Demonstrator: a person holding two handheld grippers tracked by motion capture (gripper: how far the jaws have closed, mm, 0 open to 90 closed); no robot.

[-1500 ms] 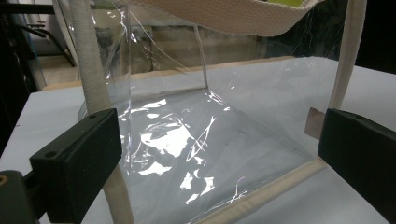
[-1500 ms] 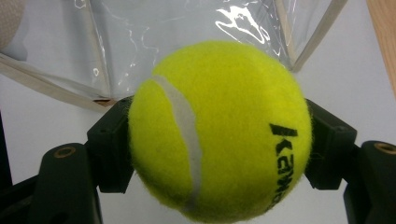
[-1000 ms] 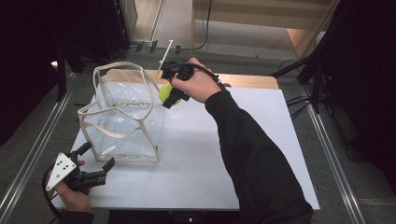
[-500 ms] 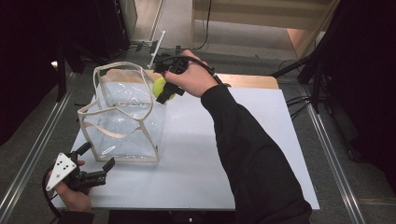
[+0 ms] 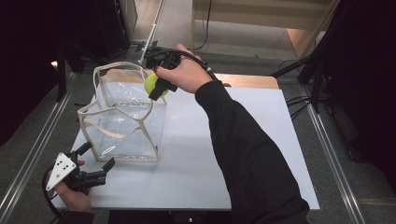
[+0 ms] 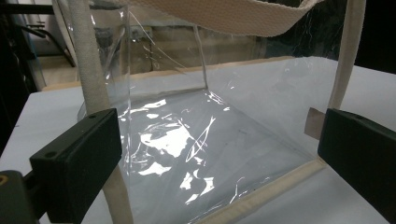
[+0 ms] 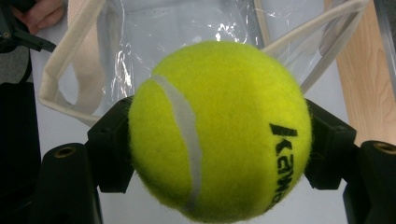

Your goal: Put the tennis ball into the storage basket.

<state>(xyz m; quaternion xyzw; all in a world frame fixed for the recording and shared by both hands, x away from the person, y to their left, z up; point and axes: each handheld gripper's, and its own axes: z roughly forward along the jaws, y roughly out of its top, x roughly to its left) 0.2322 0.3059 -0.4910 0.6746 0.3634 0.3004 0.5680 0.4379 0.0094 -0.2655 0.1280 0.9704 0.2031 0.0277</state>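
The right claw (image 5: 152,90) is clenched on a yellow-green tennis ball (image 5: 151,83), its two black jaws pressing the ball from either side; in the right gripper view the ball (image 7: 219,130) sits squarely between them, with a white seam curving down its face and black lettering near one jaw. Ball and claw hang above the far right corner of the clear plastic tote bag (image 5: 125,122), just over its open rim and off the desk (image 5: 261,140). The bag stands upright on the left part of the white desk, its cream webbing handles (image 5: 119,109) looping over the mouth and its inside bare. The left claw (image 5: 95,164) rests near the bag's near left corner, at the desk's front edge, jaws spread wide and gripping nothing; the left gripper view looks between those jaws straight at the bag's glossy wall (image 6: 187,149) and cream bottom trim (image 6: 261,196), close to it though contact cannot be told.
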